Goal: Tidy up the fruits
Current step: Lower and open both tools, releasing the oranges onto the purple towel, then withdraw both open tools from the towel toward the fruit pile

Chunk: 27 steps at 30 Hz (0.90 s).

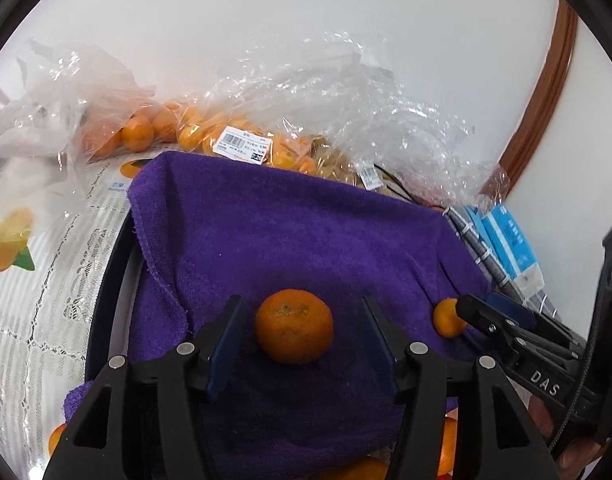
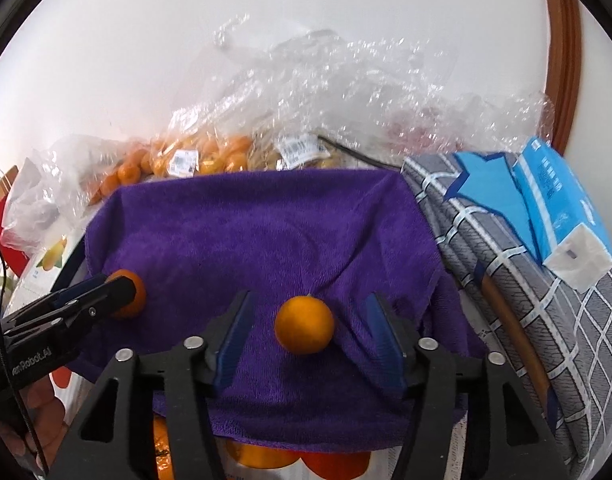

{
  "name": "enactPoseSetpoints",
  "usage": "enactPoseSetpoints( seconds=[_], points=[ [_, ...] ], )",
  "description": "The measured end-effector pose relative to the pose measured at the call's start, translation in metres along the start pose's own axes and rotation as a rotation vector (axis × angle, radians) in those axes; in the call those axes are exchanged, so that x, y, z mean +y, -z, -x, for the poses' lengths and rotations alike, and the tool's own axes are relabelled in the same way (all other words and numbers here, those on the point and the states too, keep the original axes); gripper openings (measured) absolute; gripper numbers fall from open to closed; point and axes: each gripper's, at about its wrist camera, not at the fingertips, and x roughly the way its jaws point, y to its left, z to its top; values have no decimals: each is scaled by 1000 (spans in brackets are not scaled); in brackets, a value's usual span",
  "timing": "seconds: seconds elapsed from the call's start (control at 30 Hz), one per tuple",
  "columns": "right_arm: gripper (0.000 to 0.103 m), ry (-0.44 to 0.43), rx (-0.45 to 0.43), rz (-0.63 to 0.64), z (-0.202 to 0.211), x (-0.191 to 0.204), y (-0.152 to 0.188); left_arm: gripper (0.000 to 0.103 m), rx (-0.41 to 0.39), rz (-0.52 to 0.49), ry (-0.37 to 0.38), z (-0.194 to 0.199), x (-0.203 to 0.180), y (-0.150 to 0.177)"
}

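Straddling one mandarin [image 1: 293, 326] on the purple towel [image 1: 290, 232], my left gripper [image 1: 302, 344] stands wide open, holding nothing. Right gripper [image 2: 306, 340] likewise brackets another mandarin [image 2: 304, 325], untouched. Both look light, soft-skinned, prone to rolling; I'd pinch gently across their widest middle.

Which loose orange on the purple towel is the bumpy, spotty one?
The orange between the left gripper's open fingers: dull, dimpled skin with dark specks on top. The other orange, between the right gripper's fingers, looks smooth and bright.
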Motion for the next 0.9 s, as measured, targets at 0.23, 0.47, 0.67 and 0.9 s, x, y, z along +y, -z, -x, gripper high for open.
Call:
enactPoseSetpoints(
  seconds=[0.23,0.47,0.67,0.9],
  points=[
    [60,-1,-11,0,7,2,0,55,-17,-3,-1,3,-1,-1],
    [60,0,-12,21,15,7,1,56,-40,-16,12,8,-2,-2],
    [60,45,-19,41,41,0,21,65,-50,-10,-5,11,-1,-4],
    [60,-17,58,18,71,-21,68,68,-59,-12,-8,13,-1,-4]
  ],
)
